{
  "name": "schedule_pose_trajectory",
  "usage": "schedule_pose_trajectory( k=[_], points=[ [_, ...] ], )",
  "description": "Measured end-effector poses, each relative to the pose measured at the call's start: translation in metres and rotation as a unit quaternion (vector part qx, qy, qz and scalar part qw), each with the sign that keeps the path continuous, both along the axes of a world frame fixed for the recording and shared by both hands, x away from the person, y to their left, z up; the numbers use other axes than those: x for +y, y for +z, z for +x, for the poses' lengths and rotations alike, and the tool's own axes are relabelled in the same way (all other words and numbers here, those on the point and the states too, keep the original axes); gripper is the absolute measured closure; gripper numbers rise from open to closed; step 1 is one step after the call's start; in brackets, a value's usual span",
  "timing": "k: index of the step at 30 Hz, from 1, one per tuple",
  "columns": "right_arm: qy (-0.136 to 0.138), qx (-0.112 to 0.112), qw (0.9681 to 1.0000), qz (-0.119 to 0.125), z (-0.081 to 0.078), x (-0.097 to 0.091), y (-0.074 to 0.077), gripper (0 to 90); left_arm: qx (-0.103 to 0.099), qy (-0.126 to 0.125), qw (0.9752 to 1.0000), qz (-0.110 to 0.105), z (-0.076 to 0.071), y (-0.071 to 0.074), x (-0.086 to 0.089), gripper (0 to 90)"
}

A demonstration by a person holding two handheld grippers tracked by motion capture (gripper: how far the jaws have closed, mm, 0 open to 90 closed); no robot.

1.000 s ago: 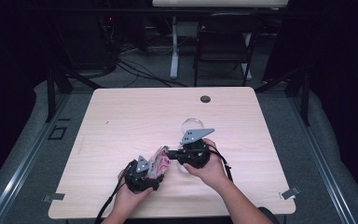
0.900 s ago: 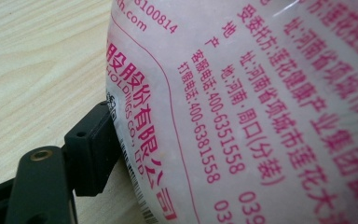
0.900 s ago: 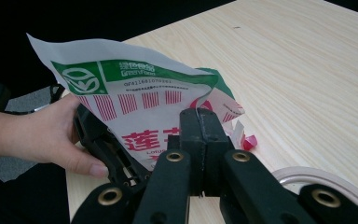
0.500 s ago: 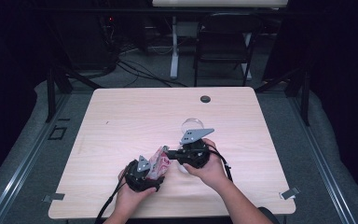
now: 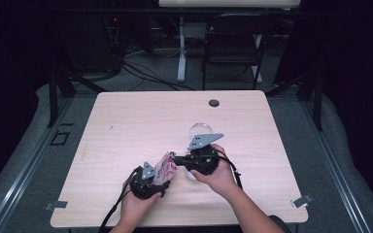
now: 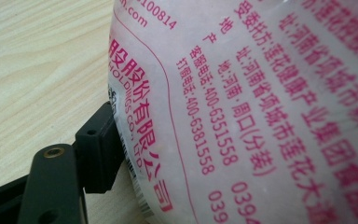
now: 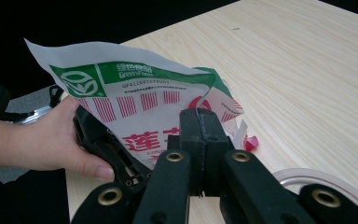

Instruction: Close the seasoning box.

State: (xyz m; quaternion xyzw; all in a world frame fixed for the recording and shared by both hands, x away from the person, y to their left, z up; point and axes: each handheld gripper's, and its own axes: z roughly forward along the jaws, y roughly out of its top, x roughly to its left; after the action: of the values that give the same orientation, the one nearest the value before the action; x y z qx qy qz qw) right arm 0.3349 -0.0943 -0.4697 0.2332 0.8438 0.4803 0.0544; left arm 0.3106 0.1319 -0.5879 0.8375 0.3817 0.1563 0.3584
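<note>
Almost nothing has shifted since the earlier frames: both hands sit where they were near the front of the worktop (image 5: 126, 121), and the left claw's (image 5: 161, 171) jaws have just been closing a little around the packet (image 5: 165, 166) that sits between them. In the left gripper view one black pad (image 6: 98, 154) lies against the side of the packet, whose pink-printed film bulges past it; the other pad is hidden, so I cannot tell whether the packet is truly clamped or merely cradled. The right claw (image 7: 199, 122) is pressed together, pinching the packet's upper edge between its tips. The packet hangs between the two claws, just above the worktop, with a clear round dish (image 5: 200, 130) just beyond the right hand and a small dark disc (image 5: 214, 103) well apart near the far edge.

My reading is that the packet is being steadied for tearing open. The next move calls for a firm left grip low on the body, then a pull of the right claw away across the top seam.
</note>
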Motion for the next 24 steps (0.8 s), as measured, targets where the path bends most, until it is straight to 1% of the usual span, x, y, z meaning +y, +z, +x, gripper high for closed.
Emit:
schedule_pose_trajectory(
  k=[10,11,12,16,20,24],
  points=[
    [0.0,0.0,1.0,0.001,0.0,0.0002,0.0,90.0,-0.002,0.002,1.0,0.0,-0.0004,0.0,0.0,31.0],
    [0.0,0.0,1.0,0.001,0.0,0.0002,0.0,90.0,-0.004,0.0,1.0,0.0,-0.0006,0.0002,0.0003,32.5],
    [0.0,0.0,1.0,0.001,0.0001,0.0002,0.0001,90.0,-0.004,-0.004,1.0,-0.001,-0.0006,0.0004,0.0009,35.9],
    [-0.002,-0.001,1.0,0.004,-0.0001,-0.0001,0.0004,90.0,-0.006,0.003,1.0,-0.005,-0.001,0.0004,0.0013,42.3],
    [-0.002,-0.001,1.0,0.004,0.0,-0.0008,0.0008,90.0,-0.009,0.006,0.9999,-0.008,-0.0012,0.0003,0.0019,47.3],
    [-0.001,-0.001,1.0,0.004,-0.0001,-0.0009,0.0009,90.0,-0.011,0.008,0.9999,-0.006,-0.0015,0.0007,0.0029,50.9]
  ],
)
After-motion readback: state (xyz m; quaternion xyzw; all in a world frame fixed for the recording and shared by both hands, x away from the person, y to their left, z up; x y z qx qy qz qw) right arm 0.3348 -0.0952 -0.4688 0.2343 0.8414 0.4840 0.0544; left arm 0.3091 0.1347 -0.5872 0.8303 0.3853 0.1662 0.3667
